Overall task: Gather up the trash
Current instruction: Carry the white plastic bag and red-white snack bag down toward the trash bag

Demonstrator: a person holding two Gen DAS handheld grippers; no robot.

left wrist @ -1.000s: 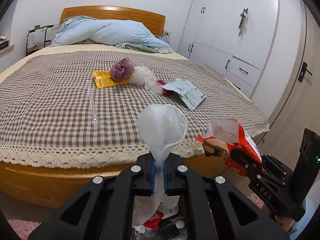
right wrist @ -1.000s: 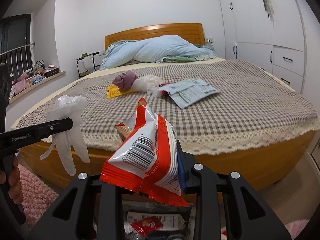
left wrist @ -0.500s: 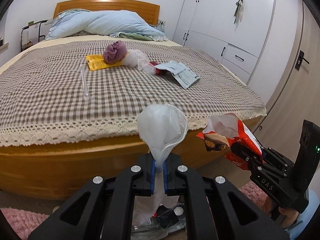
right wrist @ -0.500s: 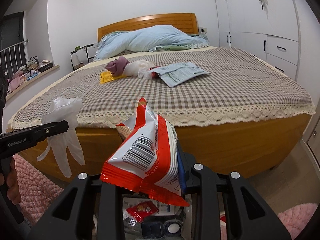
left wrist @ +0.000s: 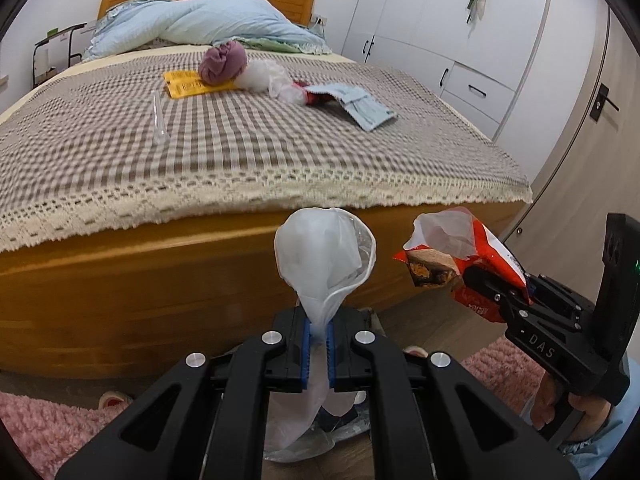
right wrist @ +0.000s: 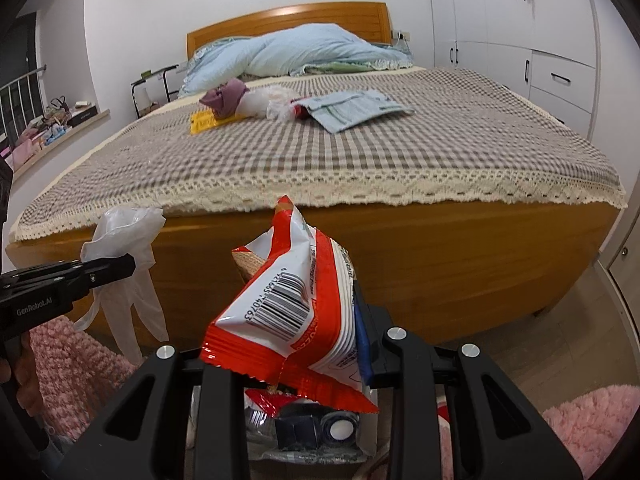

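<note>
the left gripper (left wrist: 316, 338) pinches a thin plastic glove (left wrist: 324, 256) and the right gripper (right wrist: 288, 354) clamps a red snack wrapper (right wrist: 296, 304); both hang directly above the trash pile (right wrist: 316, 428) on the floor, the drop lying straight down

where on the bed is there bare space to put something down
Free: the near checked cover between the lace edge and the clear tube, and the right side beside the blue-grey packet. Crowded: mid-bed around the purple cloth, yellow packet and plastic bag.
</note>
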